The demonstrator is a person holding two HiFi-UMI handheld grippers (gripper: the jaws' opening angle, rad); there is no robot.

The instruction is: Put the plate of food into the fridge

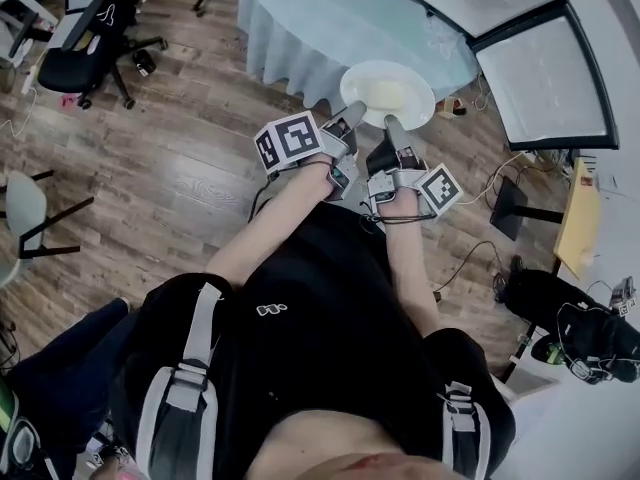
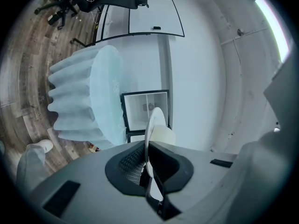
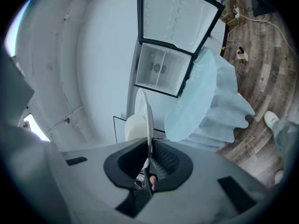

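**Plate of food pinched by its near rim, fridge standing open**

Plate of food [image 1: 424, 98] hangs in the air in front of the person, at the near edge of the round, cloth-draped tabletop [image 1: 320, 18], and as far as the head view tells it does not rest on it. The left tool [image 1: 352, 116] is clamped on the near rim, and the right tool [image 1: 395, 128] is clamped on the same rim just beside it. Each tool's own view shows its pads pinching the thin white edge. A pale mound of food [image 1: 385, 92] sits in the middle.

The step in hand looks like the carry to the fridge [image 3: 161, 71], whose door is swung wide with a bare white compartment showing (in the head view it lies to the right of the tabletop).

Both grips are on one side of the plate, so the far side has no support and will probably want to dip. To do the carry well:

- Hold both tools level and the wrists matched.
- Move the two tools as one, so that neither twists the rim against the other.
- Go round the tabletop, not across it.
- Bring the plate into the compartment far edge first.
- Set it flat on the shelf before either tool lets go.
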